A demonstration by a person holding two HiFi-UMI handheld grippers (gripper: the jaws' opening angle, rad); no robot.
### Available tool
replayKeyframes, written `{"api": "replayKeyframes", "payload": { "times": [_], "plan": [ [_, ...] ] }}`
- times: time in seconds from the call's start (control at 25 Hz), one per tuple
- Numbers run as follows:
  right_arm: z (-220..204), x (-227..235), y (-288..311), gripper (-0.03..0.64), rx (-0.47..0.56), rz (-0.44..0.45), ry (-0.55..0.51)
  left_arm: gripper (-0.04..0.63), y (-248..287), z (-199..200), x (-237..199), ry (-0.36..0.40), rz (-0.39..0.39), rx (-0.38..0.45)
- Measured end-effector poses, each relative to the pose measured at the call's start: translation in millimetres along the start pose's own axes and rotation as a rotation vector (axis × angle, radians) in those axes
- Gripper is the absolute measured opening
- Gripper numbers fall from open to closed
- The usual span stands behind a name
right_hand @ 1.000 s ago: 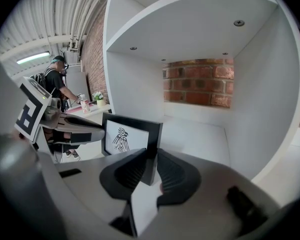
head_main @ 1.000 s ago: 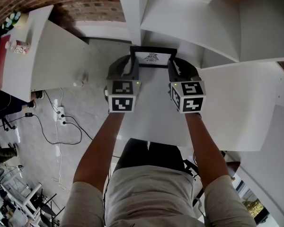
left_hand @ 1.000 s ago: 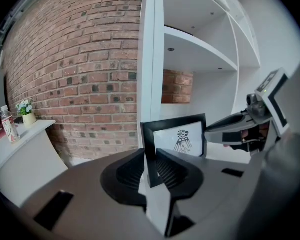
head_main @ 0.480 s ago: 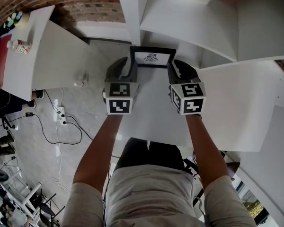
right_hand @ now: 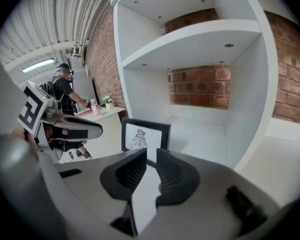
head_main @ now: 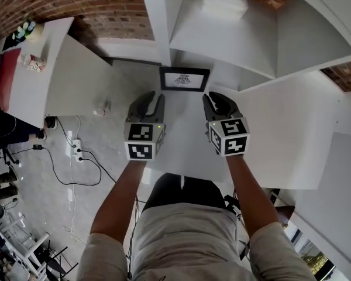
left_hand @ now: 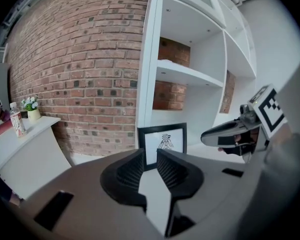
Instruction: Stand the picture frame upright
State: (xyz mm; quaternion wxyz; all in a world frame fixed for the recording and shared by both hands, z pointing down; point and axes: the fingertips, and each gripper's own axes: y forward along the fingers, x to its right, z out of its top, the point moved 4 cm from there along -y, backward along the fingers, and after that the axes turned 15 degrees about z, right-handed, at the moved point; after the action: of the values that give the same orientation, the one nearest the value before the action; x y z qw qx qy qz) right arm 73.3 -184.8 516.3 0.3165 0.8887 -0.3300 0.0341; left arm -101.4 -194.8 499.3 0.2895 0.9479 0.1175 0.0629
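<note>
**Two empty claws, one frame straight ahead**

Two claws show in the head view, the left claw (head_main: pixel 154 97) and the right claw (head_main: pixel 213 98), side by side over the white tabletop (head_main: pixel 187 142). The picture frame (head_main: pixel 184 78) lies directly ahead of the gap between them. It is apart from both and about equally near each, and its long axis runs left to right across our reach. It sits at the foot of the white shelving (head_main: pixel 222 37).

In the left gripper view, the jaws stand slightly parted with nothing between them. The frame (left_hand: pixel 162 143) is beyond them, a little right of centre. It stands on its lower edge, black-rimmed, with a small bird-like drawing on white.

In the right gripper view, these jaws are likewise slightly parted and empty. The frame (right_hand: pixel 145 136) stands ahead, a little left. We judge it is already upright, so any coming move would be a straight reach forward.
</note>
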Motion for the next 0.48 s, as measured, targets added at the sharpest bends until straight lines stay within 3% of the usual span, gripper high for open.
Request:
{"api": "replayKeyframes", "payload": {
  "times": [0.16,0.48],
  "plan": [
    [16.2,-22.1,-22.5,0.049,0.017,0.065,-0.016,0.039,-25.4,10.0,-1.0,0.0,0.005,0.017],
    [10.6,-49.1,-73.6,0.029,-0.013,0.136,-0.009,0.015,-96.2,25.6,7.4,0.013,-0.002,0.061]
  ]
}}
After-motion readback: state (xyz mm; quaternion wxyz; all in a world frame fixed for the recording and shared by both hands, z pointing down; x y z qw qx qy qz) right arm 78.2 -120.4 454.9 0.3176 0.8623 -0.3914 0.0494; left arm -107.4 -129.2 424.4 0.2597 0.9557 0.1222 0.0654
